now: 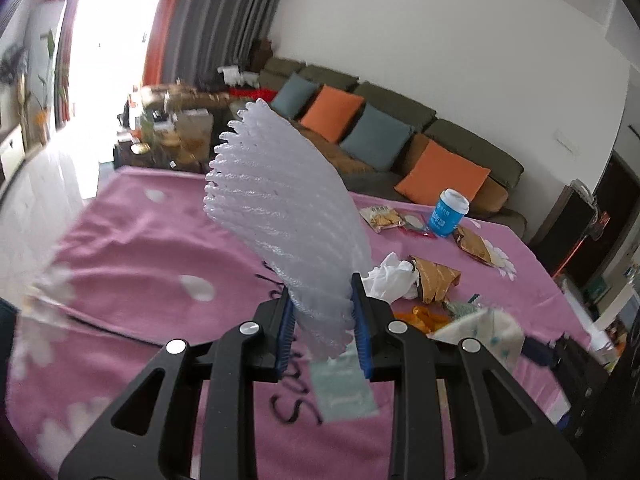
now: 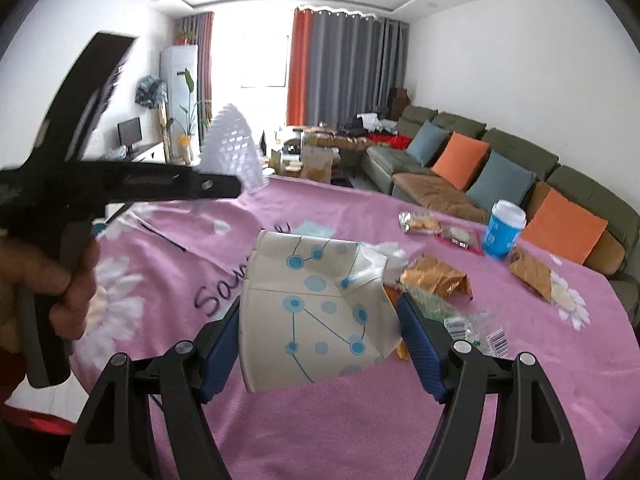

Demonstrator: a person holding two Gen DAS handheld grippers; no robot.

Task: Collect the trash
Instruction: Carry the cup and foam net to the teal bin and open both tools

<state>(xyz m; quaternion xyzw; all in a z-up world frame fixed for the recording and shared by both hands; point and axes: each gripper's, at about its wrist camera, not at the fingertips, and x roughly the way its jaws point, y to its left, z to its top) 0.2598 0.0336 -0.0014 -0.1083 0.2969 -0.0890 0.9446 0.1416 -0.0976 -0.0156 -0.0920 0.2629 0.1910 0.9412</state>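
Both grippers carry trash at this moment. The left gripper (image 1: 324, 320) has its jaws closed narrowly on the lower edge of a white foam fruit net (image 1: 280, 216), which stands up from the blue pads, well above the pink cloth (image 1: 152, 248) that covers the desk. In the right wrist view the same net (image 2: 234, 144) shows at the left, sticking out past the black body of the left tool, which a hand (image 2: 44, 276) holds. The right gripper (image 2: 320, 344) has its jaws wide apart, with a crumpled paper cup (image 2: 316, 312) with a blue dot pattern between them; the left pad touches the cup's side, but at the right pad I cannot tell whether there is contact, though the cup appears to be carried. So two pieces look picked up, but no bin or bag is in view, so nothing seems to be disposed of yet. Much is left on the desk: a crumpled white tissue (image 1: 390, 278), a golden brown snack wrapper (image 1: 436, 278), a second brown wrapper (image 1: 474, 246), a packet of crackers (image 1: 382, 218), a small red-edged packet (image 1: 416, 226), a blue cup with white lid (image 1: 448, 214), and orange scraps (image 1: 424, 318). Near the right jaws there are also clear plastic pieces with barcodes (image 2: 480, 332). A pale green paper (image 1: 344, 388) lies below the net. I judge the task is at an early stage.
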